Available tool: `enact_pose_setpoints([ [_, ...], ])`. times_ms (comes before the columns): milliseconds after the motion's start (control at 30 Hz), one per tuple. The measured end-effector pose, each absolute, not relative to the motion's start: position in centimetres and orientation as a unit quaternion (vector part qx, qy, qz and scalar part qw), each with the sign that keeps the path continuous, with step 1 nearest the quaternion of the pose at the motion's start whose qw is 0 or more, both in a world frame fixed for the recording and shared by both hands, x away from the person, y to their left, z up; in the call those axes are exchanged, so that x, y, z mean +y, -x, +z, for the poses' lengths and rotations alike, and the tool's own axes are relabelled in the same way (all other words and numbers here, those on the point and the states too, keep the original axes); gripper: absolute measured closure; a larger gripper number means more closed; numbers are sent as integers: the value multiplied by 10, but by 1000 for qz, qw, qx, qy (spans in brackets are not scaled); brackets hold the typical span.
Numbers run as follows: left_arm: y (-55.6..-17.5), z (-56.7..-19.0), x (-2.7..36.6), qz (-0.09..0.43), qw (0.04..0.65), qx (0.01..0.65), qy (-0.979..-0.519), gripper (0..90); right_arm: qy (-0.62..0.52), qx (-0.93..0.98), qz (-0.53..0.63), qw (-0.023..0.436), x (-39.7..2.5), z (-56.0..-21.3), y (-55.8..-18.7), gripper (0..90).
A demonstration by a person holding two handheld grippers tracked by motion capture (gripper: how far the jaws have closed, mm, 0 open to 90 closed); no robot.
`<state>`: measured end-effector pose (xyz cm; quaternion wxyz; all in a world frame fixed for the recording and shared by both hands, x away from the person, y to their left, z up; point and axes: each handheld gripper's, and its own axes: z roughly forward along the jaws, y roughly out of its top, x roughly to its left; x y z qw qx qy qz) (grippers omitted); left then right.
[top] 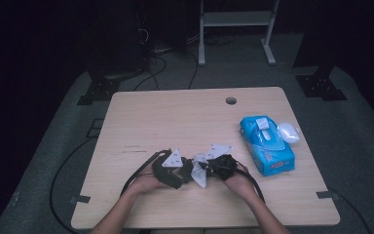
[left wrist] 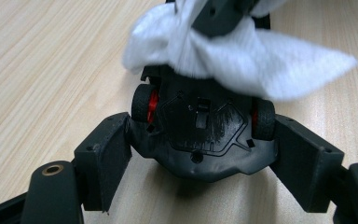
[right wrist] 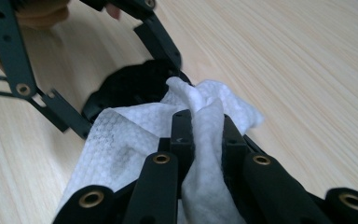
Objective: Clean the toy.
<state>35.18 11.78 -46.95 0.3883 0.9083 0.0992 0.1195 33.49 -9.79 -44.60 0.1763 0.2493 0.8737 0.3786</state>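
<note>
We clamp a small, rigid toy car (left wrist: 200,135) by its sides w/ left gripper (left wrist: 200,154); right gripper (right wrist: 205,135) pinches soft, limp wipe (right wrist: 135,135), rubbing car over tabletop (top: 175,117).

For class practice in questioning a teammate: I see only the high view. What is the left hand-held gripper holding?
Observer: A black toy car, its underside facing the camera, clamped between the jaws of the left hand-held gripper.
Operator: Any colour on it?
Observer: Its black wheels have red hubs.
Operator: And the right hand-held gripper?
Observer: The right hand-held gripper is shut on a white wipe with a dimpled texture, draped over the car's far end.
</note>
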Motion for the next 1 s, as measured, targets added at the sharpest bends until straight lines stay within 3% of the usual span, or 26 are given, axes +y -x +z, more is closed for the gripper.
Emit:
enact_pose_setpoints([
  [833,-352,-469,119,115,389,95,-909,241,-275,863,384,181,-86,-446,-351,798],
  [1000,-353,-469,119,109,395,99,-907,241,-294,857,380,187,-105,-445,-356,798],
])
